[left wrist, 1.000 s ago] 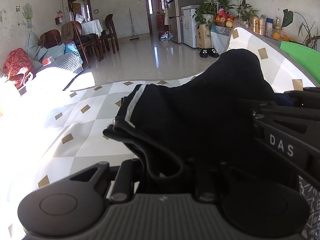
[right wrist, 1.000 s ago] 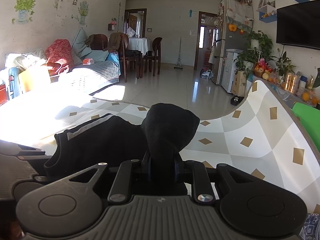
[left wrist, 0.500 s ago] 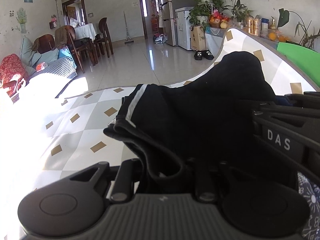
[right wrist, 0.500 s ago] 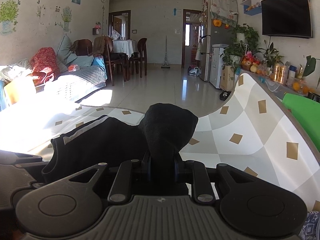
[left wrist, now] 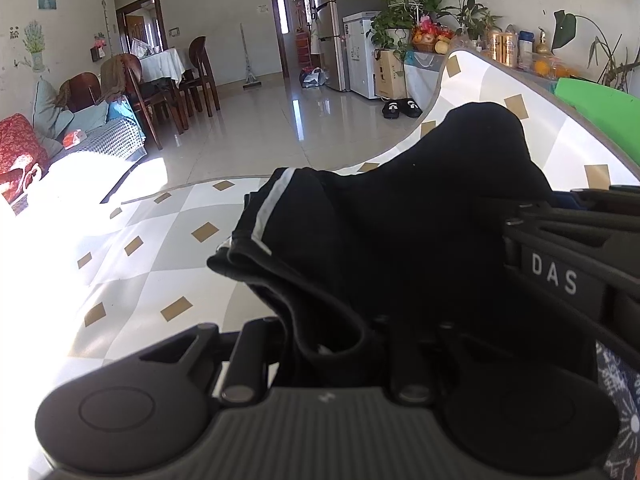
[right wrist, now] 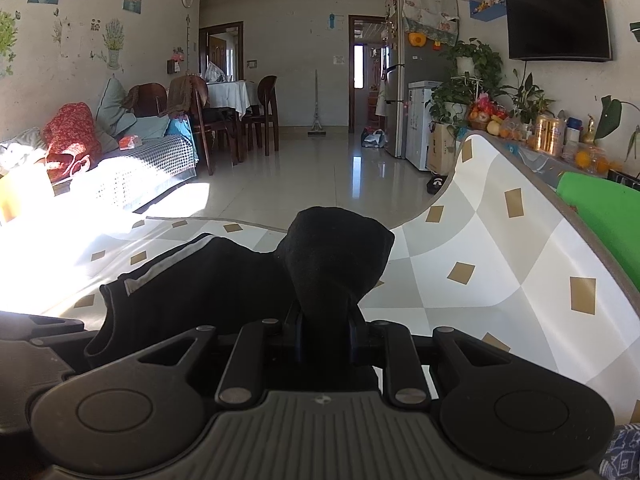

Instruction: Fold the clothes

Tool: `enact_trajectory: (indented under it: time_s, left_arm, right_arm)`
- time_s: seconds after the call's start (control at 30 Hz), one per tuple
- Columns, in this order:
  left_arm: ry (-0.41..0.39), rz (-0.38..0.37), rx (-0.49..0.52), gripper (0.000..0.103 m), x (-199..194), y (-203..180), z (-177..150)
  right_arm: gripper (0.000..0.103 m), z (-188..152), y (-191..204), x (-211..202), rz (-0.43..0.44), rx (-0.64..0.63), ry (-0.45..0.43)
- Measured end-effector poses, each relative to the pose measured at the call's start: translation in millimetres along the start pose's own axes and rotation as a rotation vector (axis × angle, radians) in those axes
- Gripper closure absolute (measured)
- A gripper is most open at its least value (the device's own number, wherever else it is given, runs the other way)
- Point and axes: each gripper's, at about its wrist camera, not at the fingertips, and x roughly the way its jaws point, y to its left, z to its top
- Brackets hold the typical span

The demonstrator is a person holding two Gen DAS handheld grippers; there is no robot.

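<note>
A black garment point(left wrist: 400, 232) with a white stripe along one edge hangs bunched between both grippers above a checked tablecloth point(left wrist: 132, 280). My left gripper point(left wrist: 340, 344) is shut on a dark hem of the black garment, and its fingers are buried in the cloth. The right gripper's body shows at the right edge of the left wrist view. In the right wrist view the black garment point(right wrist: 332, 256) rises in a hump from my right gripper point(right wrist: 324, 336), which is shut on it. The striped part droops to the left over the tablecloth point(right wrist: 480, 264).
The checked tablecloth covers the table and curls up at its far right edge. A green object point(right wrist: 600, 216) lies right of the table, with a shelf of plants, fruit and tins point(right wrist: 548, 140) beyond. A sofa point(right wrist: 132, 164), dining chairs and shiny floor lie ahead.
Both cameras have tilted upward a little, showing more of the room. The garment stays pinched in both grippers and has risen slightly with them.
</note>
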Motion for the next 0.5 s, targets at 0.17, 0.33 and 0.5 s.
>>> enact_trajectory:
  time_s: [0.17,0.33,0.5]
  left_arm:
    - [-0.002,0.0,0.01,0.085,14,-9,6]
    - [-0.006,-0.002,0.011,0.084,28,-20,16]
    - [-0.009,-0.007,0.021,0.084,44,-31,27]
  right_arm:
    - [0.083,1,-8,9,-0.008,0.022,0.002]
    - [0.083,3,-18,19,-0.022,0.035,-0.003]
    - [0.083,7,-30,29,-0.042,0.054,-0.007]
